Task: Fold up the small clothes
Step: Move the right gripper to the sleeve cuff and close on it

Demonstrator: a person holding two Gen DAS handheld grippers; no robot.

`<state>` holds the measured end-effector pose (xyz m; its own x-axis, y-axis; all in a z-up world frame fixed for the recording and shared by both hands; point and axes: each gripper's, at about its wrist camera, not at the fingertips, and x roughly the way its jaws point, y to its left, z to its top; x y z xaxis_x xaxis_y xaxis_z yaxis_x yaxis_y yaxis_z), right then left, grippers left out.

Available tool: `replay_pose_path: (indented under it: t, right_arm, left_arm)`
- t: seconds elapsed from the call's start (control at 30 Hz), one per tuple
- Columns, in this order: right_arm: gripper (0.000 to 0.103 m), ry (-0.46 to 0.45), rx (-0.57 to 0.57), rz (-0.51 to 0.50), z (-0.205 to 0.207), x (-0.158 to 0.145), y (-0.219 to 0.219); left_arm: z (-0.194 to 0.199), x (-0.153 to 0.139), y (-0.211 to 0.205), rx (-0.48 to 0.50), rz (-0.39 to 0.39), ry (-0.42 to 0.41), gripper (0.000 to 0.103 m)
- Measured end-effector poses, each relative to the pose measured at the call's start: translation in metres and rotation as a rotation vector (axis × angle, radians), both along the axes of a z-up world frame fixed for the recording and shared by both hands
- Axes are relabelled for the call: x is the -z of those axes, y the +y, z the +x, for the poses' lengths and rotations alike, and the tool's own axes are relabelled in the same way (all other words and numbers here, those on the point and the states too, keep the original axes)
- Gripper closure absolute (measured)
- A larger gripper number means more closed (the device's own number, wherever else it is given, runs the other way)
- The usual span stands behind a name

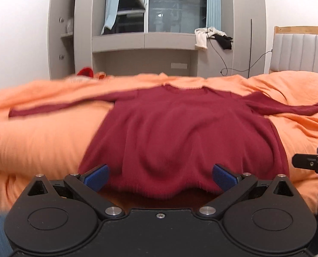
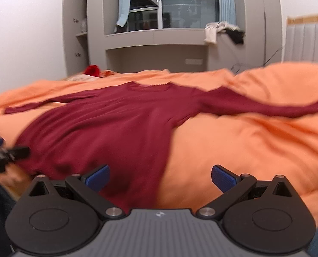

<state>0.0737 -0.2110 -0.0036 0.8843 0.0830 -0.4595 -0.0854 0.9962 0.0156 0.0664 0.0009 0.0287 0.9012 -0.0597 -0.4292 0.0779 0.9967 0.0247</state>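
Note:
A dark red long-sleeved sweater [image 1: 180, 132] lies spread flat on an orange bed cover [image 1: 41, 145], both sleeves stretched out sideways, neck at the far side. My left gripper [image 1: 160, 176] is open and empty, its jaws wide apart over the sweater's near hem. The sweater also shows in the right wrist view [image 2: 107, 128]. My right gripper [image 2: 160, 176] is open and empty at the hem's right corner, half over sweater, half over the bed cover [image 2: 244, 150]. Each gripper's tip shows at the edge of the other's view.
A grey wardrobe and window unit [image 1: 169, 42] stands behind the bed, with clothes [image 1: 212, 36] hanging off its ledge. A padded headboard [image 1: 302, 51] is at the right. A red item [image 1: 86, 72] lies at the bed's far left.

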Motion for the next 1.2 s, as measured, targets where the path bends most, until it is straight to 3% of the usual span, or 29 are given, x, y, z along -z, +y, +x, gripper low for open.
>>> replay_pose_path:
  t: [0.1, 0.3, 0.7, 0.8, 0.9, 1.07, 1.2]
  right_arm:
    - [0.000, -0.011, 0.043, -0.067, 0.016, -0.008, -0.009]
    - [0.000, 0.015, 0.060, -0.061, 0.052, -0.014, -0.032]
    - [0.000, -0.006, 0.137, -0.051, 0.136, -0.011, -0.094]
    - [0.000, -0.065, 0.227, 0.020, 0.149, -0.014, -0.135]
    - [0.000, -0.095, 0.339, 0.109, 0.162, -0.016, -0.184]
    - [0.000, -0.161, 0.541, 0.206, 0.179, -0.007, -0.257]
    - [0.000, -0.107, 0.653, 0.233, 0.189, 0.005, -0.298]
  left_arm:
    - [0.025, -0.014, -0.008, -0.014, 0.011, 0.003, 0.001]
    - [0.084, -0.031, -0.023, -0.027, 0.006, 0.000, 0.001]
    - [0.191, -0.026, -0.062, 0.042, 0.061, 0.010, 0.001]
    - [0.212, -0.019, -0.066, 0.046, 0.048, -0.008, 0.001]
    - [0.213, -0.012, -0.060, 0.032, -0.016, -0.110, 0.001]
    - [0.225, -0.006, -0.052, 0.014, -0.068, -0.050, 0.001]
    - [0.234, 0.001, -0.046, 0.002, -0.089, 0.004, 0.001]
